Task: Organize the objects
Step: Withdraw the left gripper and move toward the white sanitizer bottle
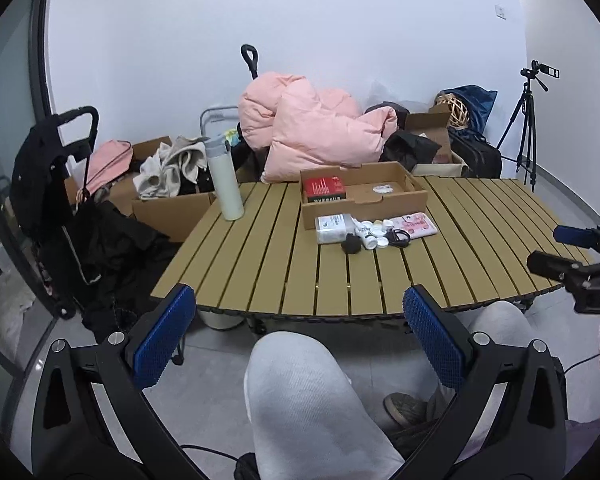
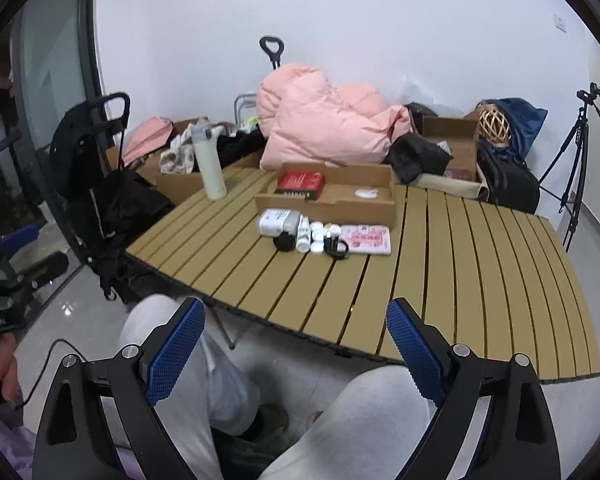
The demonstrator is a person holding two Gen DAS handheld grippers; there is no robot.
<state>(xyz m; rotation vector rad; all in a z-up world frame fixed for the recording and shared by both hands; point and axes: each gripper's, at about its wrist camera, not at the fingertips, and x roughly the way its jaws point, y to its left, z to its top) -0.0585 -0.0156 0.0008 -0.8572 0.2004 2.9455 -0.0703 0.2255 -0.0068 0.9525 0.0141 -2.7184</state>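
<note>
On the table: small things (image 2: 324, 236) lie loose by the box (image 2: 332, 196)
Box: red pack (image 2: 300, 185) inside
Left gripper (image 1: 300, 344): wide, holding nothing
Right gripper (image 2: 296, 352): wide, holding nothing

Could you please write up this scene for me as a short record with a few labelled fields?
surface: slatted table
container: open cardboard box, holding a red box
loose items: white jar on its side, small white bottles, pink packet, all in front of the box
standing apart: white flask, upright near the table's far left edge
left gripper: open, empty, short of the table
right gripper: open, empty
</note>
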